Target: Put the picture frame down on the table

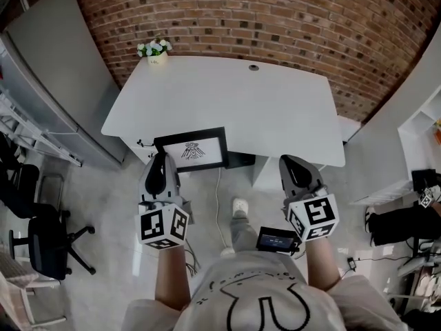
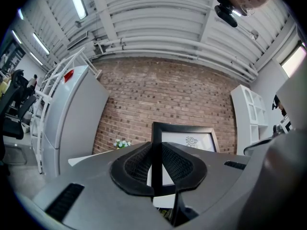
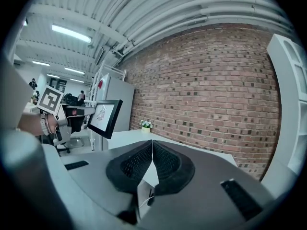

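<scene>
— Head view first; where's the picture frame (image 1: 193, 150)?

— Not down on the white table (image 1: 227, 95); I'm holding it in the air at the table's near edge, towards the left corner; drawing side faces me; black border, white sheet, small line drawing in the middle.

— Held by what?

— My left gripper (image 1: 162, 158); left gripper view shows both ribbed pads (image 2: 136, 169) pressed on the frame's left border; that border stands upright between them; jaws are part-way closed, only as far apart as the border is thick.

— And the right gripper (image 1: 293, 165)?

— Nothing in it; right gripper view has the two pad tips meeting with no gap, so it's closed on air; it sits just short of the table's near edge, towards the right corner, well apart from the frame; from that view the frame shows left of the table and above its top.

— Anything on the table?

— Small pot of white flowers (image 1: 156, 49) at the far left corner; dark round grommet (image 1: 253, 67) by the far edge, about mid-table.

— Around it?

— Brick wall (image 1: 241, 12) behind the table's far edge; black office chair (image 1: 41, 236) on the floor well left of the table; white shelving (image 1: 420, 126) to the table's right; white cable (image 1: 220, 205) runs down from under the near edge to the floor; can't tell what it plugs into.
</scene>
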